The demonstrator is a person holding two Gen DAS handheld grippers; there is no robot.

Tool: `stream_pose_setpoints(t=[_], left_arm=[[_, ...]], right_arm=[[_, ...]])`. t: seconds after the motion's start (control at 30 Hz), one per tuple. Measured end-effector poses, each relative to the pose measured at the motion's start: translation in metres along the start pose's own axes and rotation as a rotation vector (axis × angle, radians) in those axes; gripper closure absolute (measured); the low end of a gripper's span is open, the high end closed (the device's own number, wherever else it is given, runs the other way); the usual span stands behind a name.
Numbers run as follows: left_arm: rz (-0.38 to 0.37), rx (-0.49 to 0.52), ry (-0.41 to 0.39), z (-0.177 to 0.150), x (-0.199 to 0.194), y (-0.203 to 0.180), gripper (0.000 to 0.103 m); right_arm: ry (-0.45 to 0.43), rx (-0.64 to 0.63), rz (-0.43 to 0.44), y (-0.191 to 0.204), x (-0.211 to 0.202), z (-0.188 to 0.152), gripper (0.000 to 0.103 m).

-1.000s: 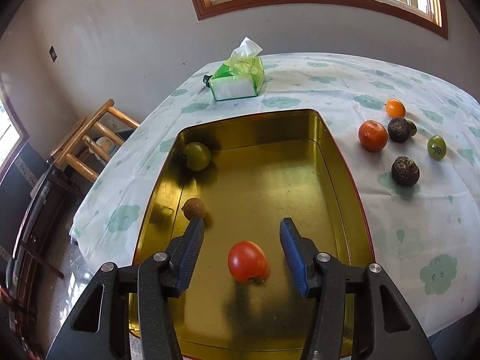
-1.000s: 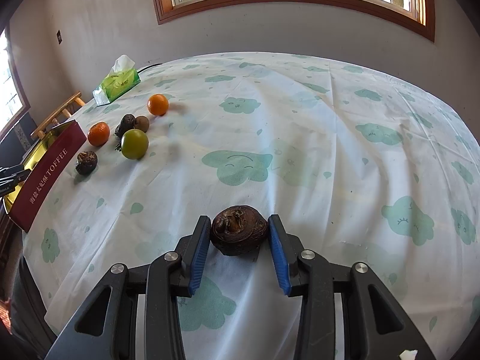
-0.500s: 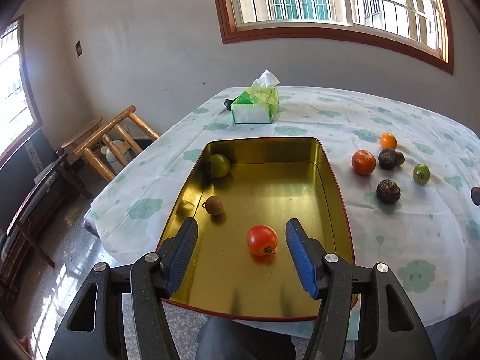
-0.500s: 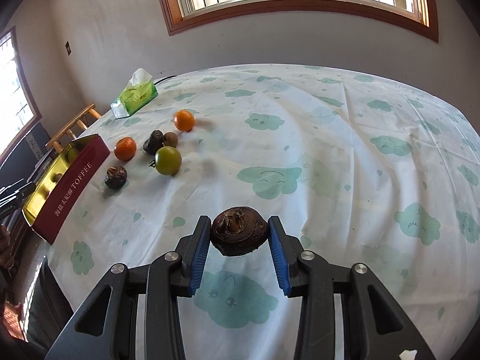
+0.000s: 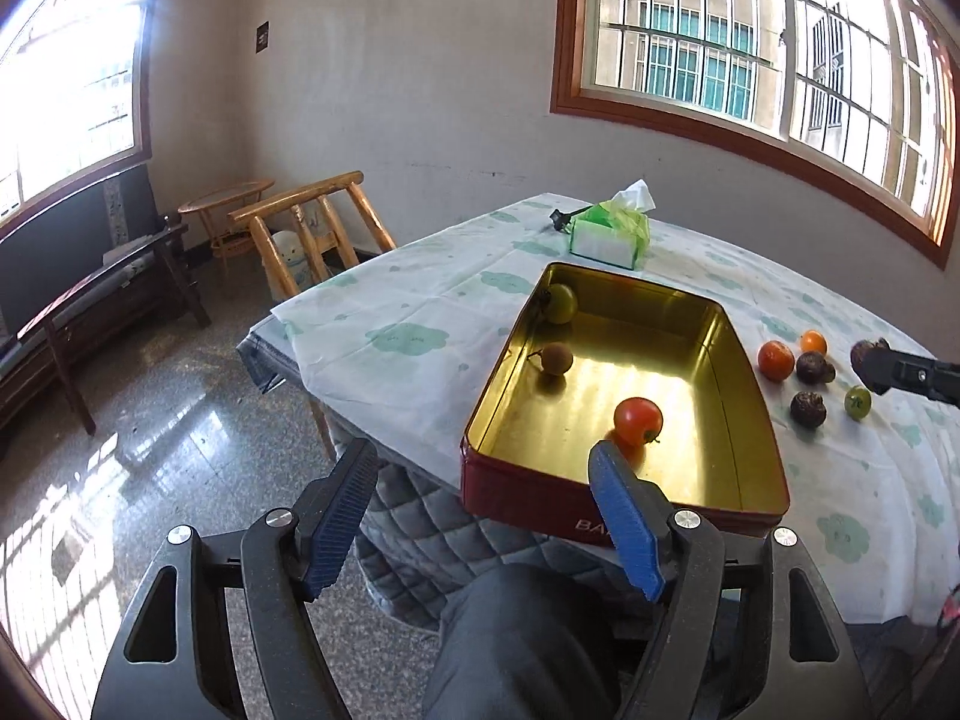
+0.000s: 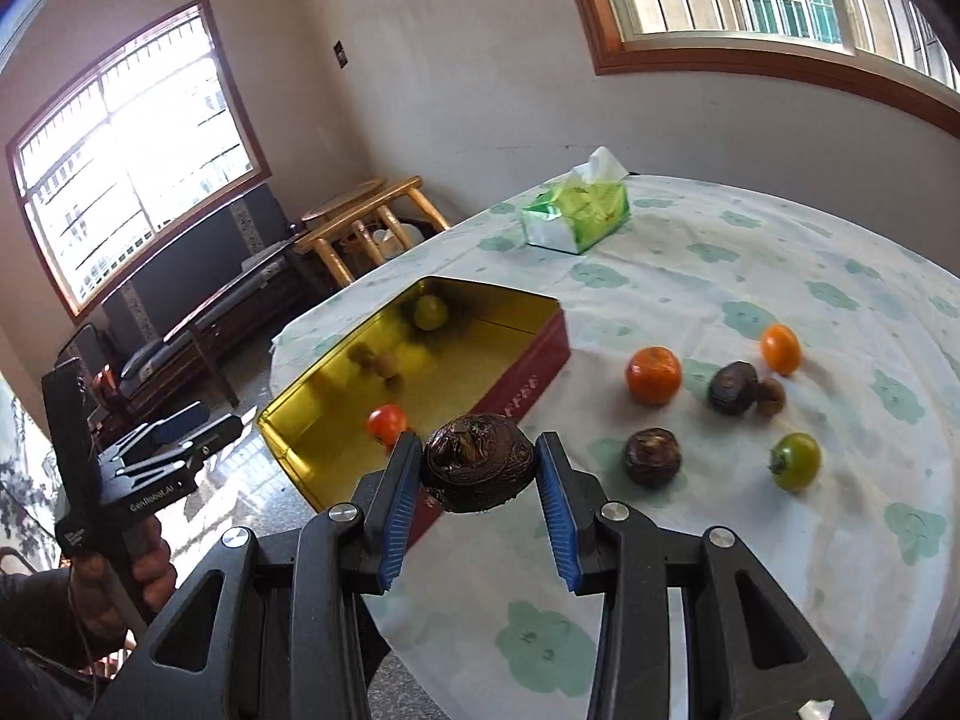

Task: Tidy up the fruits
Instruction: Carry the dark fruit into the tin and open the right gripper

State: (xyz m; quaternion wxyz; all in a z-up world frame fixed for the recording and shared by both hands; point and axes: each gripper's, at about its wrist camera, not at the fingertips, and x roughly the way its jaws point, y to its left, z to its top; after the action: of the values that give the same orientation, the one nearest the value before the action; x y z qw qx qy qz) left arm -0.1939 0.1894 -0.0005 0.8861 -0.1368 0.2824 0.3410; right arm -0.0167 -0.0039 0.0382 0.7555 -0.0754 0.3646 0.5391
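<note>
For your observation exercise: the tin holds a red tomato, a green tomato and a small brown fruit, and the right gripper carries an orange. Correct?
One slip: the right gripper carries a dark brown wrinkled fruit, not an orange, as the right wrist view shows. The tin does hold the red tomato, green tomato and small brown fruit.

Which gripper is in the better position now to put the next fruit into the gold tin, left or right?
Right. The right gripper already grips a dark brown fruit beside the tin. The left gripper is open, empty, and off the table's edge.
</note>
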Motion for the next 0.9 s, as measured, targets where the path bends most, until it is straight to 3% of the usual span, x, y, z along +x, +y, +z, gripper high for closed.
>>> stream_pose_setpoints(t=[0.2,0.6,0.7,0.9], left_arm=[[-0.023,-0.01,0.041,-0.018,-0.006,0.01,0.03],[0.005,-0.03,0.054,-0.021,-0.011,0.031,0.022],[0.027,-0.019,0.053,-0.022,-0.012,0.031,0.018],[0.027,0.012,0.047,-0.02,-0.015,0.024,0.015]], right_arm=[[0.106,-0.075,0.085,0.038,0.052,0.008,0.067],[0.209,-0.139,0.059,0.053,0.118,0.028,0.067],[0.201,-0.125,0.066,0.053,0.121,0.038,0.064],[0.086,-0.105,0.075,0.069,0.104,0.051,0.057]])
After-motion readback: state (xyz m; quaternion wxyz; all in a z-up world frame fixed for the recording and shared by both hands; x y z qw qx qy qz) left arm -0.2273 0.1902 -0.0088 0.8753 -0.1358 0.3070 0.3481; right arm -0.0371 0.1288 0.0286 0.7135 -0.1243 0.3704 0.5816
